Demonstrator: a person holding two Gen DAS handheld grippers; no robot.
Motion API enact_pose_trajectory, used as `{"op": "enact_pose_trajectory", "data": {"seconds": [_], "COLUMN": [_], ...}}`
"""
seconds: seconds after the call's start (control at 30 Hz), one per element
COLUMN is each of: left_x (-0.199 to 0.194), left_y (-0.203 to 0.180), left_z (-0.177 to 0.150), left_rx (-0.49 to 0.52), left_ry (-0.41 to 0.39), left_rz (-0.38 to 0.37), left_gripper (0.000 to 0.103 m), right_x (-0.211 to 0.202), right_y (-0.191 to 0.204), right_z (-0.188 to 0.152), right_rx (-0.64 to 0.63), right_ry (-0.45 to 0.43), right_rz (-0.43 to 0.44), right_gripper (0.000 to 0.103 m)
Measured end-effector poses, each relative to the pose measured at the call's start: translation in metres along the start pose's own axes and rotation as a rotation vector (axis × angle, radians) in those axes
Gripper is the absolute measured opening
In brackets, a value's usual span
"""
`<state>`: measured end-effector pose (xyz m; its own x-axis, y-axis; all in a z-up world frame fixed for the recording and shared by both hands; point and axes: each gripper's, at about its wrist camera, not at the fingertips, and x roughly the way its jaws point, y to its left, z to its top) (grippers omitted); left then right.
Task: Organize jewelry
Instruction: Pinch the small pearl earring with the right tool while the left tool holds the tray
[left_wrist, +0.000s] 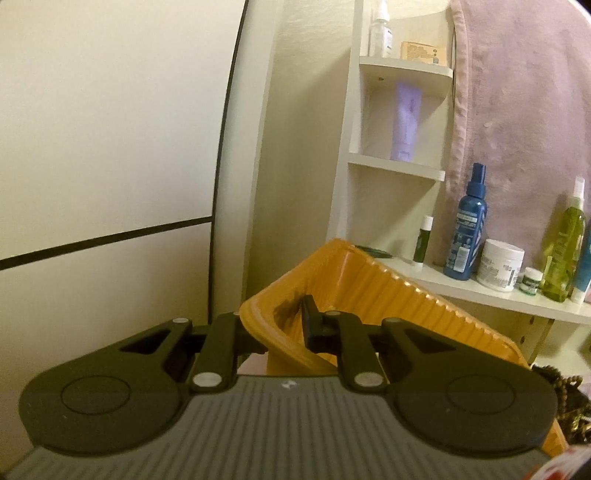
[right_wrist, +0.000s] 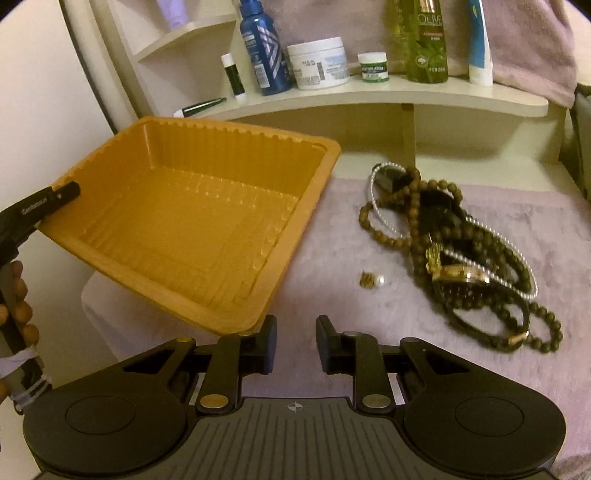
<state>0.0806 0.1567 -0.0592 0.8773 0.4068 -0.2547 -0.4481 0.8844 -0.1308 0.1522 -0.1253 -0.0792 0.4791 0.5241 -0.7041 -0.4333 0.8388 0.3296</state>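
Right wrist view: left gripper (right_wrist: 66, 192) clamps rim of orange tray (right_wrist: 192, 221), holding it tilted, w/ nothing in it. Right gripper (right_wrist: 295, 341) hangs w/ jaws apart, holding nothing. Jewelry pile (right_wrist: 454, 251) lies on pink cloth (right_wrist: 332, 266), right of tray, apart from it. Step: prob. positioning tray; next, right needs to reach pile & pinch a strand. Left wrist view shows only the rim grip (left_wrist: 291, 325) plus shelf (left_wrist: 480, 288); the pile mostly out of frame.

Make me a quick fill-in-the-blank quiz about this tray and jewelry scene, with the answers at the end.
1. The left claw grips the rim of the ____ tray.
2. The inside of the tray holds ____.
3. The tangled bead necklaces lie on the pink cloth to the ____ of the tray.
4. The right claw holds ____.

Answers: orange; nothing; right; nothing
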Motion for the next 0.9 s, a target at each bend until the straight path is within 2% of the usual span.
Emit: {"op": "enact_pose_trajectory", "data": {"seconds": [0.27,0.57,0.83,0.9], "left_x": [0.009,0.011,0.013,0.013], "left_y": [-0.01,-0.013,-0.013,-0.013], "left_z": [0.0,-0.001,0.0,0.0], "left_rx": [0.027,0.052,0.054,0.055], "left_ry": [-0.031,-0.036,-0.029,-0.029], "left_rz": [-0.005,-0.007,-0.006,-0.006], "left_gripper": [0.015,0.014,0.014,0.014], "right_x": [0.009,0.017,0.028,0.029], "right_y": [-0.006,-0.019,-0.012,-0.009], "right_z": [0.013,0.011,0.007,0.005], "right_rx": [-0.001,-0.081,-0.214,-0.239], "right_ry": [-0.017,-0.041,-0.053,-0.057], "right_rz": [-0.035,-0.166,-0.217,-0.228], "right_gripper": [0.025,0.025,0.025,0.019]}}
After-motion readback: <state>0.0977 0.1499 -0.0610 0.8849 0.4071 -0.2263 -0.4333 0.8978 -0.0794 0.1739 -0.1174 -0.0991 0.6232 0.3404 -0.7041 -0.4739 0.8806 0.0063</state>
